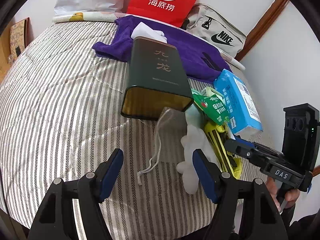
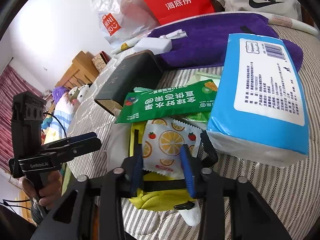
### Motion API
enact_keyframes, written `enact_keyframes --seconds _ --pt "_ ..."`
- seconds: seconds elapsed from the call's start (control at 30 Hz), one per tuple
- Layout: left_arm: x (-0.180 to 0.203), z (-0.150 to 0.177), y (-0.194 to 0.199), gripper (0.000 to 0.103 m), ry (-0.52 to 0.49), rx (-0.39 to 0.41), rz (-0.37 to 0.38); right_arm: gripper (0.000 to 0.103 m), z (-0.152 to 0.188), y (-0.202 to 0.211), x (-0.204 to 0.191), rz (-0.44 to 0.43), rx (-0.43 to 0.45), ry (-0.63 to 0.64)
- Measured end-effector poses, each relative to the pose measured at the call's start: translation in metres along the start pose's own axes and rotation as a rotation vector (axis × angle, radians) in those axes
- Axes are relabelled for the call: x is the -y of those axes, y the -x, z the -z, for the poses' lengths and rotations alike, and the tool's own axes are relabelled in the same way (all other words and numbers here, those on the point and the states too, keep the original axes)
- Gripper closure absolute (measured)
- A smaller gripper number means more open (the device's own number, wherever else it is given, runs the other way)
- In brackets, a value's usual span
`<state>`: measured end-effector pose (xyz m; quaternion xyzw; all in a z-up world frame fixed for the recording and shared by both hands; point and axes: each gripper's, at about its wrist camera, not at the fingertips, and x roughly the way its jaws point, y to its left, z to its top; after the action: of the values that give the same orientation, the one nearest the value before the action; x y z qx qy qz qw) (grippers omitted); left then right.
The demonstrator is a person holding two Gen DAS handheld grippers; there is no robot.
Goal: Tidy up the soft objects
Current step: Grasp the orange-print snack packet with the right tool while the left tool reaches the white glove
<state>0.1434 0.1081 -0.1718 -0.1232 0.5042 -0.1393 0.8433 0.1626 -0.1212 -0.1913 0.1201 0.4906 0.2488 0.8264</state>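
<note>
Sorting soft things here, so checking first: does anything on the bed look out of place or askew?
Yes. A hard dark green tin lies tipped on its side, open end facing out, among the soft items. Beside it the green snack packet and blue tissue pack are heaped crookedly over the yellow pouch.

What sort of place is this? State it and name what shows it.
Most likely a bedroom in a home. The things lie on a grey-and-white striped quilted bed cover, a wooden cabinet stands by a white wall, and dark red striped curtains hang beyond it.
</note>
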Motion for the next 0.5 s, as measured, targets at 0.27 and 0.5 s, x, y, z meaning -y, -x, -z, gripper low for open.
enact_keyframes --seconds 0.27,0.5 --pt "0.003 0.001 0.002 0.033 -0.001 -0.003 -0.006 0.091 -0.001 0.017 -0.007 0.026 0.025 0.033" --pt "0.004 0.004 0.008 0.033 0.002 0.009 -0.006 0.097 0.002 0.039 -0.006 0.141 0.035 0.068"
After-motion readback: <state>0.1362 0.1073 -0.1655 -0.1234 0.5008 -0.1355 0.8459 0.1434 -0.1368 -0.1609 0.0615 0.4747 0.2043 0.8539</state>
